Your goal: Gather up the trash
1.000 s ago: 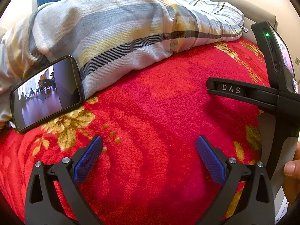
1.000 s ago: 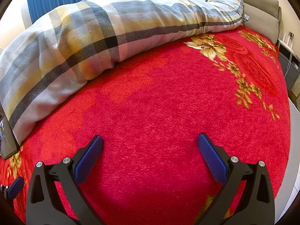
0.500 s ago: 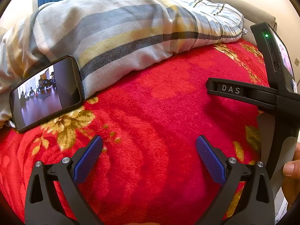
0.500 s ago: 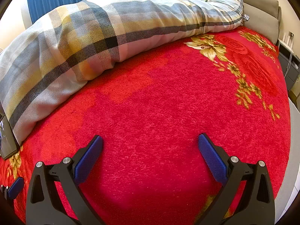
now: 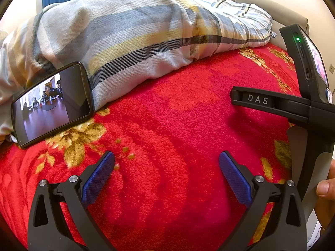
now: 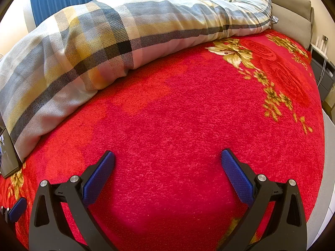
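No trash shows in either view. My left gripper (image 5: 166, 163) hangs open over a red floral blanket (image 5: 178, 125), nothing between its blue pads. My right gripper (image 6: 167, 163) is open too, above the same blanket (image 6: 178, 115), empty. In the left wrist view the body of the right gripper (image 5: 293, 108), marked DAS, stands at the right edge with a person's thumb (image 5: 324, 189) on its handle. A blue fingertip of the left gripper (image 6: 16, 209) peeks into the lower left of the right wrist view.
A phone (image 5: 52, 104) with a lit screen leans against a plaid duvet (image 5: 136, 35) at the left. The duvet (image 6: 104, 37) runs along the far side of the bed to a grey headboard (image 6: 293, 14). A dark nightstand (image 6: 322, 77) stands to the right.
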